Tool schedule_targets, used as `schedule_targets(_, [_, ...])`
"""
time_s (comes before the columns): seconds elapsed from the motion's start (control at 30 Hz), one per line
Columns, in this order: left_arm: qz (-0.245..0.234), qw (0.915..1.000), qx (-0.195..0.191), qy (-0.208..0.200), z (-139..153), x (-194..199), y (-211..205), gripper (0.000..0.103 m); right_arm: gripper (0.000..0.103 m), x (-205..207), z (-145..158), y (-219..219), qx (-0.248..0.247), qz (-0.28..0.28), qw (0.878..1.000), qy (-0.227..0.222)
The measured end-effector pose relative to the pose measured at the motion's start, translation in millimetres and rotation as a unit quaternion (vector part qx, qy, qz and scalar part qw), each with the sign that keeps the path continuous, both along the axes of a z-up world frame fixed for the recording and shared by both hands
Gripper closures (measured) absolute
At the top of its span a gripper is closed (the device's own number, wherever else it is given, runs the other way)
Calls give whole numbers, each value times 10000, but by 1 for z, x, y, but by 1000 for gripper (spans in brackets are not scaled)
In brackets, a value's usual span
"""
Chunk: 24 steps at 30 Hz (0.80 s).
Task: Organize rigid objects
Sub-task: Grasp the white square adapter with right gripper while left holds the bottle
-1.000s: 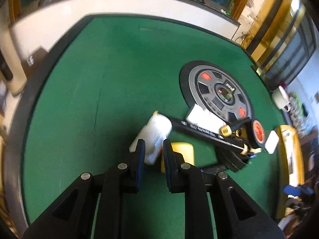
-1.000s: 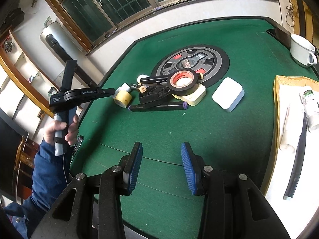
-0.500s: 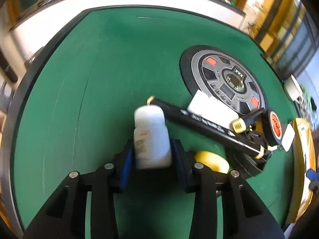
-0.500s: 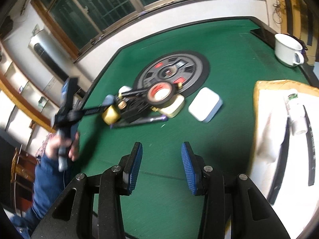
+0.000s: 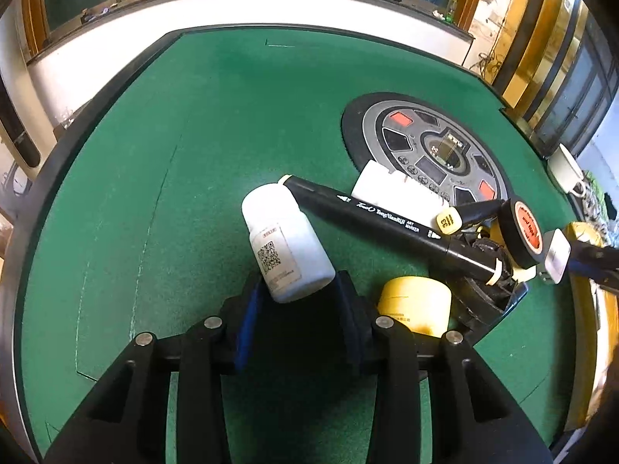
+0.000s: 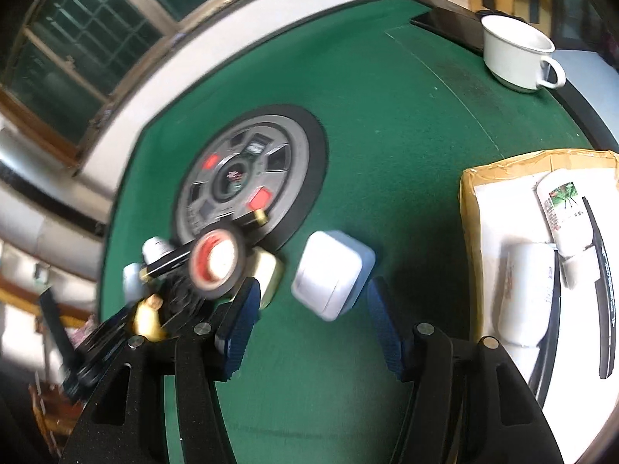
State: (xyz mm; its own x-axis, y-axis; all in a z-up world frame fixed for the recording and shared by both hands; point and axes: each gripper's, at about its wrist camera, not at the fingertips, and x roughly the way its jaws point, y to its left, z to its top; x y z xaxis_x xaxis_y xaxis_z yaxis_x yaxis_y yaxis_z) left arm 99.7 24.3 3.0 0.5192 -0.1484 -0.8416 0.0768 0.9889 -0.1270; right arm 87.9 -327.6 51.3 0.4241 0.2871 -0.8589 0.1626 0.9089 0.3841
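A small white bottle (image 5: 288, 243) lies tilted on the green felt, its base between the pads of my left gripper (image 5: 300, 292), which is shut on it. A black marker (image 5: 379, 224) rests across the bottle's cap. Beside it sit a yellow tape roll (image 5: 414, 301) and a black tape roll with a red core (image 5: 522, 232). My right gripper (image 6: 312, 290) is low over a white square box (image 6: 332, 274). Its jaws are opening, the box's near corner sits between the fingertips, and neither pad touches it. The black tape roll (image 6: 214, 261) lies just left of it.
A round grey disc (image 5: 425, 147) is set into the table's middle. A white mug (image 6: 514, 54) stands at the far right edge. A brown tray (image 6: 470, 201) on the right holds white tubes and a black strip. A dark rim rings the felt.
My left gripper, nearly shut beside the bottle before, now has the bottle between its pads. My right gripper swung over to the white box, rolled, and its jaws widened.
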Motion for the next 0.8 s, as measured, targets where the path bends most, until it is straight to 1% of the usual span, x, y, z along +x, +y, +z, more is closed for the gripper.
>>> schedule_targets(0.07, [11,10000,-38,3,0,0,1,68,51,6,-7,3,29,-103,9999,116])
schedule_targets(0.17, [18,10000,-4,-14,0,0,-1,68,51,15,-13,9,-222,-199,9995,115])
schedule_targets(0.23, [10,10000,-1,-25,0,0,-1,68,51,20,-18,13,-506,-227,9984,90])
schedule_targets(0.3, [-6,10000,1,-34,0,0,-1,68,59,21,-25,13,-521,-197,9983,162])
schedule_targets(0.33, [-15,10000,11,-39,0,-1,-1,68,62,19,-23,12,-631,-203,9978,10])
schedule_targets(0.4, [-30,10000,33,-51,0,-1,-1,68,62,14,-21,9,-550,-135,9984,-15])
schedule_targets(0.5, [-51,10000,-4,-58,0,-3,0,69,62,-3,-13,12,-452,111,9988,-124])
schedule_targets(0.57, [-57,9999,-118,-50,1,-3,3,69,62,-22,-5,18,-295,374,9986,-243])
schedule_targets(0.6, [-57,9998,-155,-61,2,-3,4,69,62,-30,-2,21,-173,485,9986,-85])
schedule_targets(0.67, [-15,9996,-255,-144,7,-6,9,69,62,-50,7,28,-46,778,9965,-301])
schedule_targets(0.7, [8,9995,-295,-145,9,-6,11,69,62,-60,11,31,106,929,9945,-482])
schedule_targets(0.8, [108,9989,-405,-210,17,-14,17,70,62,-83,13,43,33,1252,9898,-684])
